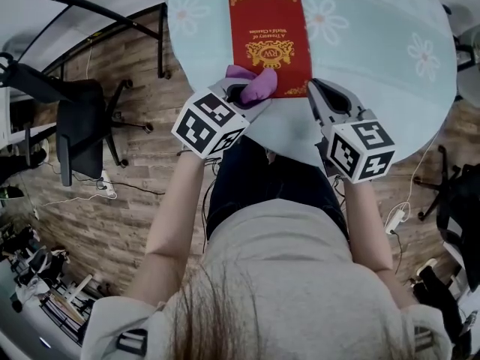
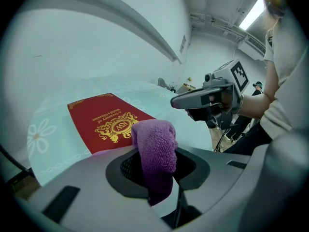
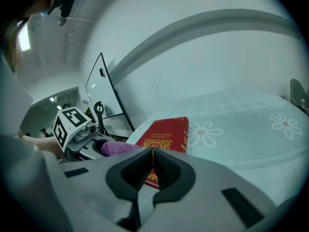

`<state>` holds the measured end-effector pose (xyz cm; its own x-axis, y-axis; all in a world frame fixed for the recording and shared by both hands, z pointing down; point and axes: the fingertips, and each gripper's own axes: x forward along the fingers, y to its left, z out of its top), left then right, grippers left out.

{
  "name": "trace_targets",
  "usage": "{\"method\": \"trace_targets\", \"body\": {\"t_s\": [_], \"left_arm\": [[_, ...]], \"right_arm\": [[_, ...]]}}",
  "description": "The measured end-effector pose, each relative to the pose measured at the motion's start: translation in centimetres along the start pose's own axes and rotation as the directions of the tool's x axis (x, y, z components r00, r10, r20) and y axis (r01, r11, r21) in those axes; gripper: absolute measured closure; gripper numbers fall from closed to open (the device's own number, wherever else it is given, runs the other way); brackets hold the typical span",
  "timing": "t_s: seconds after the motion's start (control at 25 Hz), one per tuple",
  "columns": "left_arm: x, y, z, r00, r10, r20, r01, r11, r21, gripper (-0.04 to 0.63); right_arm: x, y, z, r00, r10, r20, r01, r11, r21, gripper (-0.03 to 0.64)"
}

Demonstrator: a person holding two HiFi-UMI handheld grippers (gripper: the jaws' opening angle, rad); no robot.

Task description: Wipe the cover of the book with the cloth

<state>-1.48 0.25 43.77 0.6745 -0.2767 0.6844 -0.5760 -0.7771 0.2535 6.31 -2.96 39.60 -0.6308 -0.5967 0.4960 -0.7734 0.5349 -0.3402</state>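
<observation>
A red book (image 1: 270, 36) with gold print lies closed on the round table (image 1: 375, 66), its near edge toward me. My left gripper (image 1: 249, 91) is shut on a purple cloth (image 1: 260, 83), whose bunched end rests at the book's near-left corner. In the left gripper view the cloth (image 2: 154, 149) stands up between the jaws, with the book (image 2: 104, 122) just beyond. My right gripper (image 1: 315, 90) hovers by the book's near-right corner, jaws closed together and holding nothing. In the right gripper view (image 3: 153, 152) the book (image 3: 169, 134) lies ahead and the cloth (image 3: 120, 148) to the left.
The table wears a pale blue-green cover with white flower prints (image 1: 424, 51). A black office chair (image 1: 82, 122) stands on the wood floor to the left, and cables with a power strip (image 1: 394, 217) lie at the right. A glass panel (image 3: 104, 95) rises beyond the table.
</observation>
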Motion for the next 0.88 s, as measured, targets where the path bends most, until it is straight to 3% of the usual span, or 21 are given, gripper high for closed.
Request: {"method": "trace_targets", "body": {"t_s": [0.4, 0.88], "left_arm": [[-1.3, 1.1, 3.2, 0.993, 0.043, 0.106, -0.037, 0.998, -0.051, 0.472], [-1.4, 4.7, 8.3, 0.993, 0.011, 0.116, -0.017, 0.999, 0.051, 0.472]], "right_arm": [[0.3, -1.0, 0.5, 1.000, -0.001, 0.011, 0.000, 1.000, 0.014, 0.594], [2.0, -3.5, 3.9, 0.995, -0.074, 0.068, 0.070, 0.996, 0.064, 0.594]]}}
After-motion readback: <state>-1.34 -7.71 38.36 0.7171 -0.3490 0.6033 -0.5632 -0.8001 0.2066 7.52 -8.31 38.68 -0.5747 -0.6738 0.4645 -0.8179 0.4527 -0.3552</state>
